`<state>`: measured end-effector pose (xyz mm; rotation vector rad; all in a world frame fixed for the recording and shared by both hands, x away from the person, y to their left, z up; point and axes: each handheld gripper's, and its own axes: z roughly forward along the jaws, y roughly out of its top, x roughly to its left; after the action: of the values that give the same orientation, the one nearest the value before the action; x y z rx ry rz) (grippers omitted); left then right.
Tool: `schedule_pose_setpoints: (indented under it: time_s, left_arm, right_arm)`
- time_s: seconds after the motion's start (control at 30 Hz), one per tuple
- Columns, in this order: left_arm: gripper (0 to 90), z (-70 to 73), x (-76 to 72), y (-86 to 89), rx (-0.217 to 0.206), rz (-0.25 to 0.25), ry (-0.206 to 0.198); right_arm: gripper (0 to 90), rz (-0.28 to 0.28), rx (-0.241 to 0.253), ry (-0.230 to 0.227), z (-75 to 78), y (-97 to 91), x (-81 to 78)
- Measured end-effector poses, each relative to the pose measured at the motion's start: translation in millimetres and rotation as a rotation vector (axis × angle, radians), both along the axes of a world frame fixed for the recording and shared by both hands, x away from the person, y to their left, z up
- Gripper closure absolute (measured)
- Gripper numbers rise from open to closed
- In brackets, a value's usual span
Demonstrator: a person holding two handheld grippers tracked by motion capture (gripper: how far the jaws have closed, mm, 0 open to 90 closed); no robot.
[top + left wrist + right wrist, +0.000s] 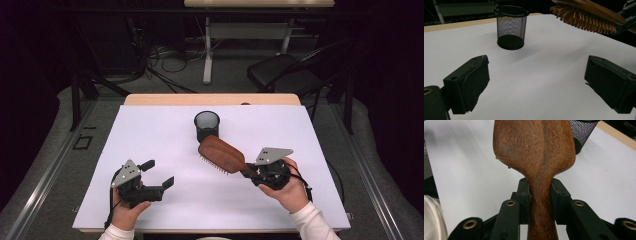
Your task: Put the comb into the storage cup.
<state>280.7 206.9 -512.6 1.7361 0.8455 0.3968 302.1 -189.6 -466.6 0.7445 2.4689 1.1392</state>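
Clamping the brown wooden paddle hairbrush (221,155) by its handle, the right gripper (250,171) holds it bristles-down above the white table (150,130), beside the black mesh cup (207,125); left gripper (159,173) gapes wide, empty, near the front edge.

A table (150,99) with a light wooden top carried the scene, its wood showing as a strip along the far edge. A large white sheet (160,140) lay flat on it and covered nearly the whole top, reaching the near edge. On the sheet, toward the far side and about midway across, a black wire-mesh pen cup (207,126) stood upright with its open mouth up; the left gripper view showed its solid dark base resting on the white surface (510,27). The rest of the sheet showed as plain, smooth white around the cup.
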Motion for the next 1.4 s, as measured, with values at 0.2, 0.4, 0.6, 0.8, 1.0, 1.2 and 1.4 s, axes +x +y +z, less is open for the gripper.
schedule_pose_setpoints:
  time_s: [0.2,0.4,0.6,0.8,1.0,1.2,1.4]
  left_arm:
    - [6.0,0.1,0.0,0.2,0.002,0.001,0.001]
    - [6.1,0.1,-0.1,0.4,-0.001,0.003,0.003]
    - [6.2,0.2,-0.1,0.5,0.0,0.003,0.004]
    - [6.4,0.3,-0.4,0.5,-0.001,0.006,0.004]
    - [6.6,1.8,-0.5,0.1,-0.013,0.003,0.003]
    - [6.6,3.8,-1.0,-1.1,-0.01,-0.002,-0.002]
    - [7.2,15.0,-1.4,-5.5,-0.06,-0.016,0.001]
  right_arm:
    - [71.7,0.007,0.011,-0.007,-3.0,0.9,-1.3]
    - [71.7,0.007,0.009,-0.01,-4.1,-0.4,-2.6]
    - [71.7,0.001,0.017,-0.005,-8.1,-2.1,-3.2]
    - [71.7,-0.003,0.021,-0.007,-12.7,-3.8,-4.0]
    - [71.7,-0.004,0.031,-0.012,-14.0,-5.5,-5.4]
    - [71.7,0.0,0.029,-0.017,-12.6,-6.0,-6.9]
    - [71.6,0.005,0.039,-0.023,-11.0,-6.0,-9.0]
